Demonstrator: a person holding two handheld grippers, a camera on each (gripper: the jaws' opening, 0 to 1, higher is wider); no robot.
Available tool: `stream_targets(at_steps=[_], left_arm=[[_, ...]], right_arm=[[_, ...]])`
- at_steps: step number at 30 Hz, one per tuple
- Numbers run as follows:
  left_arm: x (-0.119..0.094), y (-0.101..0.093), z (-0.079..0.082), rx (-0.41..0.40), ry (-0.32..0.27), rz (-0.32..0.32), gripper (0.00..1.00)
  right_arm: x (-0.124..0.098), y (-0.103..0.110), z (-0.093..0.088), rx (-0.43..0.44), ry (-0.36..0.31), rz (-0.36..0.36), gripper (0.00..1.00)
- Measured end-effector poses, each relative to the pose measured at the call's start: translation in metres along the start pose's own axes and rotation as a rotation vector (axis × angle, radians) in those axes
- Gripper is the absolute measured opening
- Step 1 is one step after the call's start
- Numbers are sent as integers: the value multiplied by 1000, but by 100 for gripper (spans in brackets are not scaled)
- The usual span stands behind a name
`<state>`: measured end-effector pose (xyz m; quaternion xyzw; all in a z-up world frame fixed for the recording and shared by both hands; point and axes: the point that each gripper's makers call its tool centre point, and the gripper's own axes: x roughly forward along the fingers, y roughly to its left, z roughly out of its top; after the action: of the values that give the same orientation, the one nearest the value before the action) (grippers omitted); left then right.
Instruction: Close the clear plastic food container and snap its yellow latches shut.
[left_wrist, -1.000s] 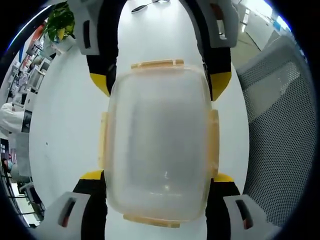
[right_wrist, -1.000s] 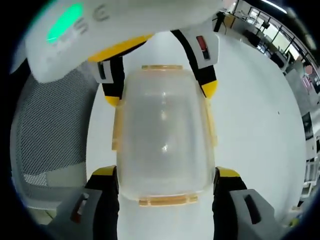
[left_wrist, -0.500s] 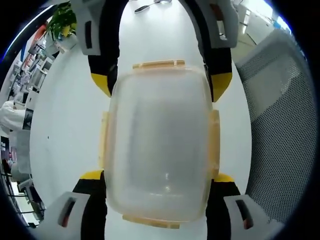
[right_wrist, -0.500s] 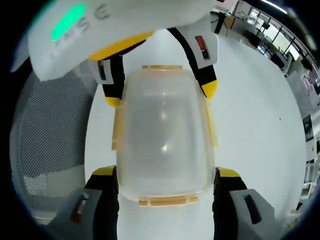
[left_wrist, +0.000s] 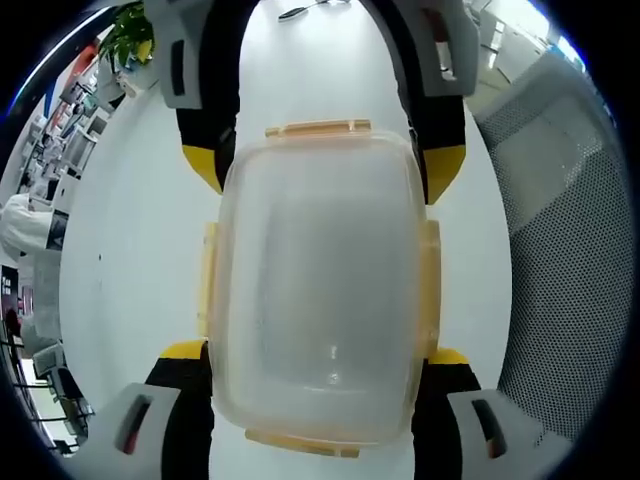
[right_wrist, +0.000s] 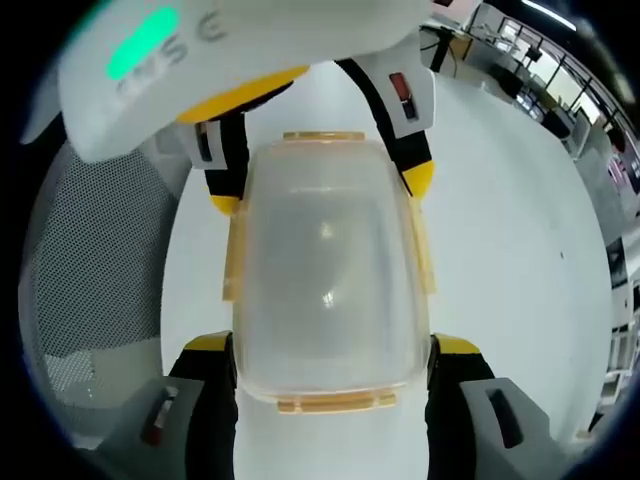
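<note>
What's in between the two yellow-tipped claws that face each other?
The clear plastic food container with yellow latches lies between the left claw and the right claw in the left gripper view, both gripping its ends over the white table.

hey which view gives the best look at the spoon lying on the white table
The left gripper view: the spoon lies on the white table at the far edge, beyond the clear container. In the right gripper view, the left gripper's body covers the top of the frame and I can't make out a spoon.
</note>
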<state>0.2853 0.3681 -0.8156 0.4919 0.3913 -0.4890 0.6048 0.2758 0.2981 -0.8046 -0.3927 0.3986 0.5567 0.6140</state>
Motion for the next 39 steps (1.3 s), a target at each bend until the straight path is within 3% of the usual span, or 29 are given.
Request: stream_targets(at_steps=[39], left_arm=[[8,51,-24,-17,42,-19,81]], right_arm=[[12,-51,24,-11,-4,-6,75]])
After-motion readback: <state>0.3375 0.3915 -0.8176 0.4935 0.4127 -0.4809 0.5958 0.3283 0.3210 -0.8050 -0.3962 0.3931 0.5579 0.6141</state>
